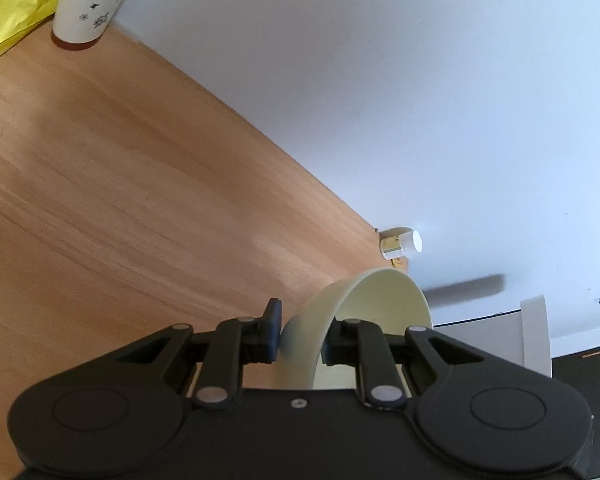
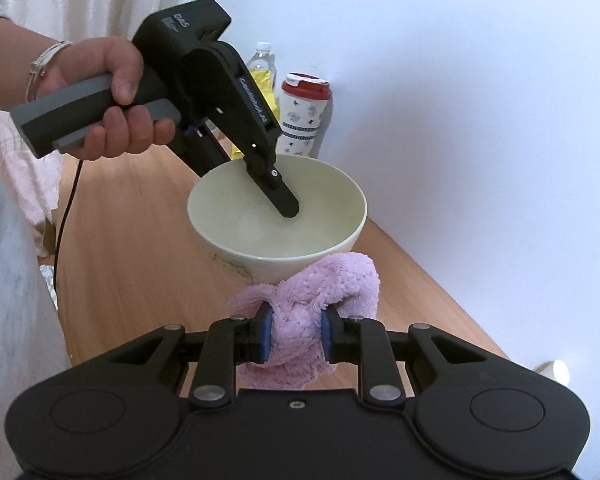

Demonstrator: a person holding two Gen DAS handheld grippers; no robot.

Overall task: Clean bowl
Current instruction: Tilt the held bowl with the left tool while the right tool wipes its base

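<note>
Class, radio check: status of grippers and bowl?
Left gripper shut on bowl wall. Right gripper shut on pink cloth, under bowl's near side. Nothing blocking.

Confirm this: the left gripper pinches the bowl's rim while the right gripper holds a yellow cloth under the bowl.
Wrong colour. The right wrist view shows the right gripper shut on a pink cloth, not yellow, under the bowl. The left gripper does pinch the rim.
</note>
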